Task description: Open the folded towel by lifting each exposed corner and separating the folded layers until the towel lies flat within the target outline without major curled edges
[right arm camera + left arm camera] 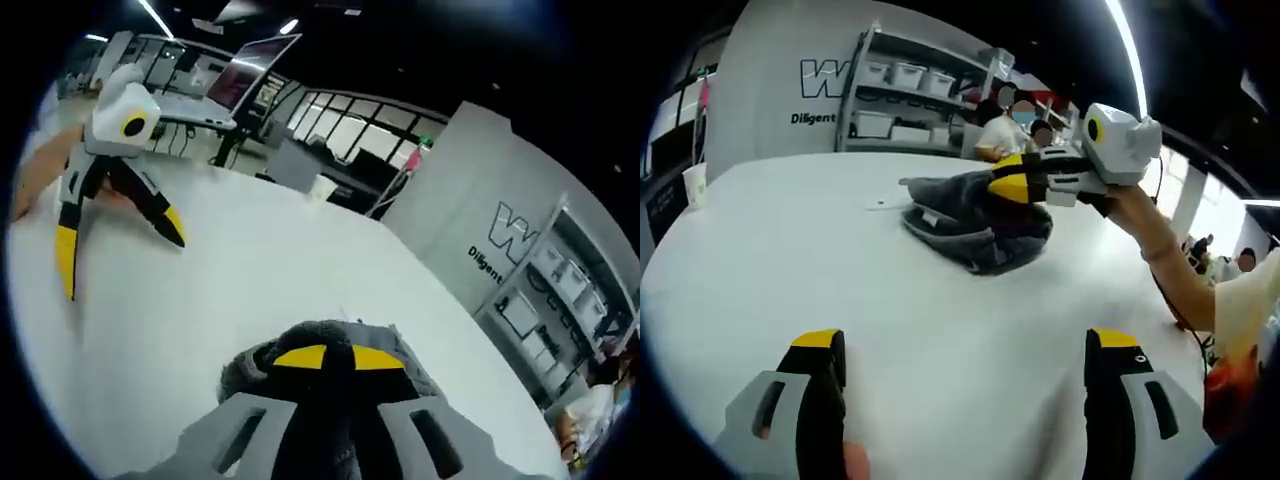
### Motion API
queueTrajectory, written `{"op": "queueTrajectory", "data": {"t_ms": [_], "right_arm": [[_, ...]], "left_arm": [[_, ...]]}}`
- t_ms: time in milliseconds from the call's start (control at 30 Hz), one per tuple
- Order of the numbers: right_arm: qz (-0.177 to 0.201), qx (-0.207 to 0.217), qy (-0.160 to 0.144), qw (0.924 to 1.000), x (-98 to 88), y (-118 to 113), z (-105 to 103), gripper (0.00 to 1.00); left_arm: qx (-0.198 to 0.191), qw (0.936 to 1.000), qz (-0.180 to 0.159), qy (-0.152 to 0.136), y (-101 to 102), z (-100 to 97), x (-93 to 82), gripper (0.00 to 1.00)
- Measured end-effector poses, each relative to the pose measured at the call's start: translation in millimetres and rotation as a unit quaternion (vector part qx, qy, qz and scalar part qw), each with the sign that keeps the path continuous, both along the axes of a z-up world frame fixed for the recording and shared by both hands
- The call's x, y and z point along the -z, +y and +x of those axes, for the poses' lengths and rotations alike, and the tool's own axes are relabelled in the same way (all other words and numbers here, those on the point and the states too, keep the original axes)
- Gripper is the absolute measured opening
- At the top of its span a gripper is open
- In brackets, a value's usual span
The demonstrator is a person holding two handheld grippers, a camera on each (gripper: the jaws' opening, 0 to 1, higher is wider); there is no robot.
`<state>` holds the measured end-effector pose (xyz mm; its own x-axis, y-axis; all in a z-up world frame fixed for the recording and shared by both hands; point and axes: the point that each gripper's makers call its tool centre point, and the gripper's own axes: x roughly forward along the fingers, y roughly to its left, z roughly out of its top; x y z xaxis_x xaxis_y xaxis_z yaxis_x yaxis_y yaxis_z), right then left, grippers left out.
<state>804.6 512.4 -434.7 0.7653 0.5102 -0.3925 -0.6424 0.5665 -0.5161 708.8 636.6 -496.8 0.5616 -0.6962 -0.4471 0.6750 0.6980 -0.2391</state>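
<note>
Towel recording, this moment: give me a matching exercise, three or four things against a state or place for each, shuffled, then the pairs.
Things:
1. left gripper
2. right gripper
3. towel
4. table

States or places:
A. dark grey, bunched in a heap, not yet flat
B. jaws shut on the cloth
C. white, bare around the heap
D. jaws spread open above the table, holding nothing

Pairs: 1-D, 2-B, 3-A, 4-C

Fuzzy dark cloth towel (980, 225) on smooth matt table (840, 290)
</note>
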Motion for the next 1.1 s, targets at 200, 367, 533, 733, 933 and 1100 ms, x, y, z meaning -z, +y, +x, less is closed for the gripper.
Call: {"op": "queueTrajectory", "data": {"t_ms": [200,367,533,733,933,1100], "right_arm": [[-0.002,-0.003,-0.009,1.0,-2.3,-1,-1,0.0],[-0.003,-0.003,-0.008,1.0,-3.1,-3,1,0.0],[0.006,0.002,-0.005,1.0,-5.7,-6,2,0.0],[0.027,0.02,-0.012,0.9994,-15.3,-17,3,0.0],[0.062,0.048,-0.019,0.9967,-28.3,-33,5,0.0],[0.074,0.068,-0.023,0.9947,-34.2,-49,6,0.0]], "left_arm": [[-0.001,1.0,0.002,0.002,-1,-0.2,1.7,0.97],[-0.002,1.0,0.005,0.005,0,0.1,4.1,0.96],[-0.001,1.0,0.006,0.005,0,0.0,4.3,0.97],[0.001,1.0,0.006,0.004,0,-0.1,3.8,0.97],[0.0,1.0,0.008,0.005,1,-0.5,5.3,0.97],[0.0,1.0,0.008,0.006,1,-1.3,5.9,0.97]]}}
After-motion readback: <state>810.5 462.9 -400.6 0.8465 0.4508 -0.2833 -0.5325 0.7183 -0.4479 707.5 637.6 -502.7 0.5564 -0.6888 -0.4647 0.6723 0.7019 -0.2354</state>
